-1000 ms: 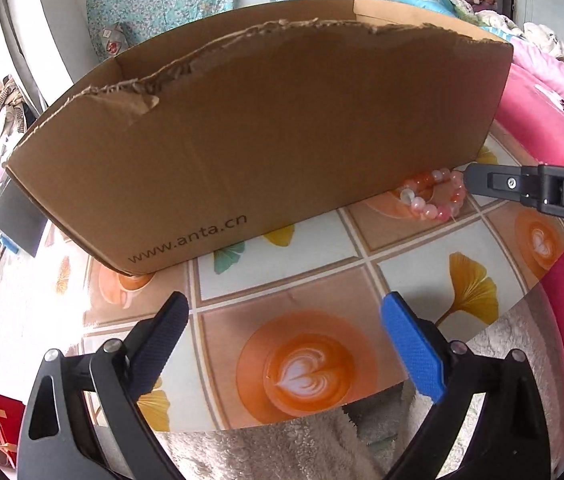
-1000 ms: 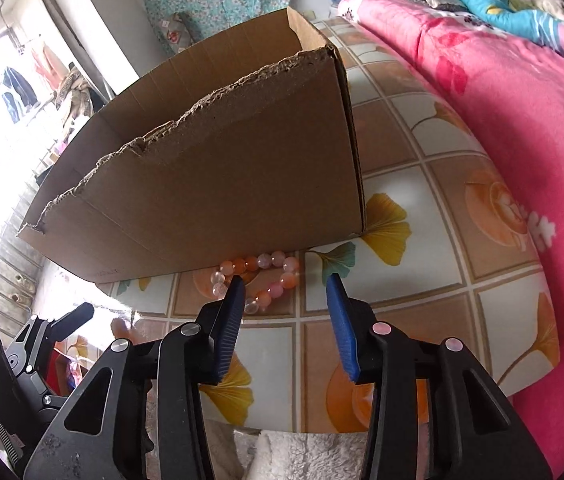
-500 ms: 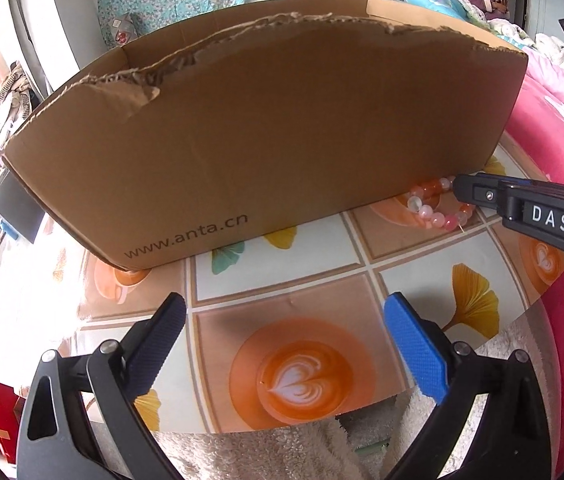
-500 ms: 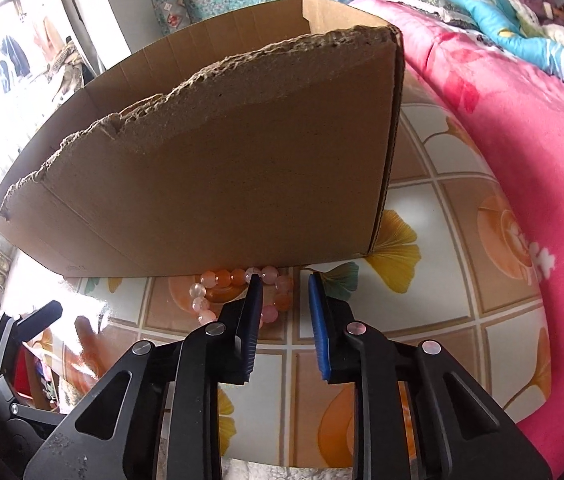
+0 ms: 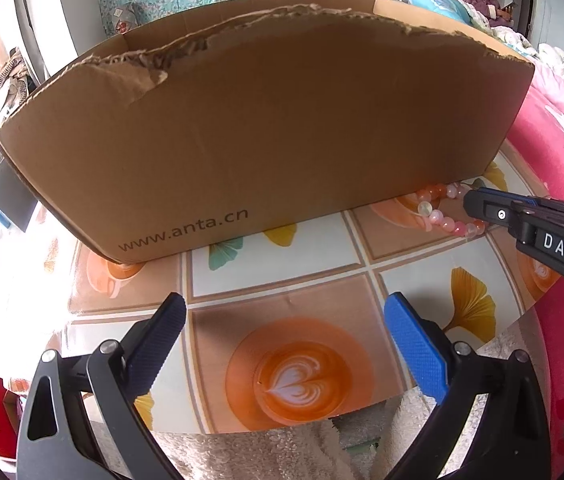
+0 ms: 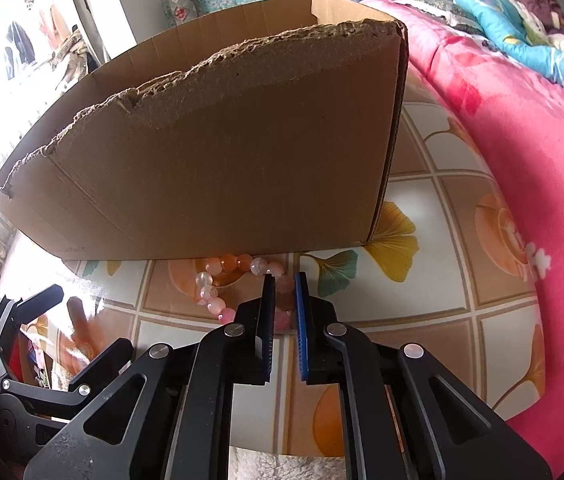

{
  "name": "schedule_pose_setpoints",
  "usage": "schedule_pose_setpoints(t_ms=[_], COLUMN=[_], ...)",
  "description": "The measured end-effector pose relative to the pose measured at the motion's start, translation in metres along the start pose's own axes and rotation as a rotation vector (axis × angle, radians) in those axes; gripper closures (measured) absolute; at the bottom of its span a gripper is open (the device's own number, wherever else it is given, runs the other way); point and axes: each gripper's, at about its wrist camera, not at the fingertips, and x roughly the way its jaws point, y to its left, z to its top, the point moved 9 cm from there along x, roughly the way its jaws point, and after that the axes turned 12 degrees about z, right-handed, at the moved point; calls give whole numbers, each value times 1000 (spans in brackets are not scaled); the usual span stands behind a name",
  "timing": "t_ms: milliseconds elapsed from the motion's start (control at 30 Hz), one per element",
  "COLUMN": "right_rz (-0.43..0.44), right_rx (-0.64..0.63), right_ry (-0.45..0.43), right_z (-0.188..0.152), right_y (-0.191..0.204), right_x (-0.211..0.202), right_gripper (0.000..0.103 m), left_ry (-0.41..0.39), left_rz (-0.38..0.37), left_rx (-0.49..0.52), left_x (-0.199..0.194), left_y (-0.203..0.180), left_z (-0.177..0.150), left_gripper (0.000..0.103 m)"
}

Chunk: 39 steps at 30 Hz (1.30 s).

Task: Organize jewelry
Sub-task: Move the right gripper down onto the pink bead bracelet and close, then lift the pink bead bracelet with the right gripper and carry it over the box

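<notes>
The right gripper [image 6: 285, 280] pinches a pink-and-orange beaded bracelet [image 6: 217, 276] beside a torn brown cardboard box [image 6: 217, 168], while the left gripper [image 5: 282, 316] hangs spread wide.

R gripper [image 6: 285, 280] pinching pink bead bracelet [image 6: 217, 280] – right beside cardboard box [image 6: 217, 168]; on tiled table [image 6: 442, 320].

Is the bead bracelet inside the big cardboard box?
No, the bead bracelet lies on the tablecloth just outside the cardboard box, at the foot of its front wall.
</notes>
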Motion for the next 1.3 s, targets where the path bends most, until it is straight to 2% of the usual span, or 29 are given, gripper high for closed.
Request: schedule_pose_setpoints(t_ms=[367, 600, 667, 867, 967, 1033, 1133, 1233, 1300], right_rz=[11, 18, 22, 62, 80, 90, 111, 130, 142], right_rx=[3, -6, -7, 11, 19, 19, 18, 5, -3], right_ry=[6, 15, 19, 9, 6, 5, 6, 5, 4], right_z=[-7, -34, -40, -48, -47, -49, -48, -50, -48], right_y=[-10, -10, -11, -15, -16, -18, -26, -29, -28], right_x=[-7, -16, -21, -22, -22, -23, -19, -21, -19], right_gripper=[95, 95, 95, 95, 95, 95, 95, 95, 95], left_ry=[-2, -33, -67, -164, -176, -160, -126, -92, -85], left_rz=[1, -7, -40, -229, -325, -384, -444, -470, -477], left_rx=[4, 47, 47, 28, 43, 59, 87, 117, 141], left_x=[1, -2, -6, -28, -35, -36, -33, -31, -30], left_y=[-1, -4, -4, -18, -32, -43, -59, -74, -81], left_z=[0, 2, 6, 25, 34, 39, 46, 45, 43], left_gripper=[6, 6, 6, 7, 18, 35, 52, 62, 63])
